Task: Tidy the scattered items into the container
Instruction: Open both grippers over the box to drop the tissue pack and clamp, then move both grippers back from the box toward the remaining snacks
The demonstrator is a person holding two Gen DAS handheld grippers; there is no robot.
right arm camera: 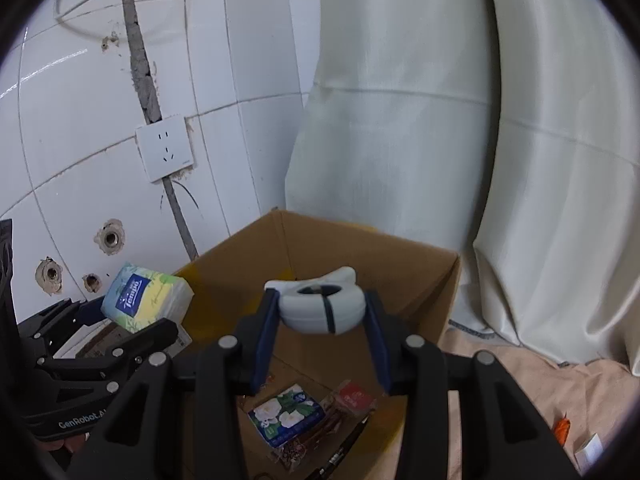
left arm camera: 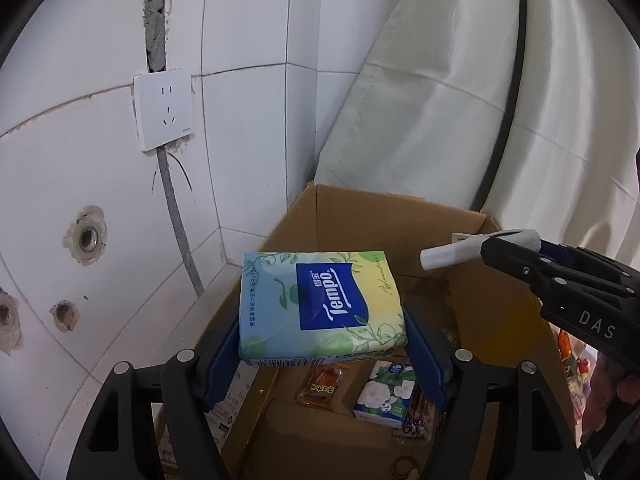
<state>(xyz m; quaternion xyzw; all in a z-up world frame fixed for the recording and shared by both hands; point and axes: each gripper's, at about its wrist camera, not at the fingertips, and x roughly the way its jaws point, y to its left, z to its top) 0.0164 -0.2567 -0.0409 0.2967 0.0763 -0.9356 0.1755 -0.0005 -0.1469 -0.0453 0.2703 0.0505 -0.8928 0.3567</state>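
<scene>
My left gripper [left arm camera: 322, 344] is shut on a Tempo tissue pack [left arm camera: 320, 304] and holds it above the left side of an open cardboard box [left arm camera: 360, 216]; the pack also shows in the right wrist view [right arm camera: 146, 298]. My right gripper [right arm camera: 322, 320] is shut on a white clip-like plastic object [right arm camera: 320, 306] above the box [right arm camera: 380, 256]; the object shows in the left wrist view [left arm camera: 476, 252]. Inside the box lie a small floral tissue pack [right arm camera: 286, 414], snack packets [right arm camera: 348, 400] and a pen [right arm camera: 348, 444].
A white tiled wall with a socket [left arm camera: 164, 110] and drill holes [left arm camera: 86, 236] stands left of the box. A white curtain [right arm camera: 400, 100] hangs behind. A beige cloth [right arm camera: 540, 392] with small scraps lies right of the box.
</scene>
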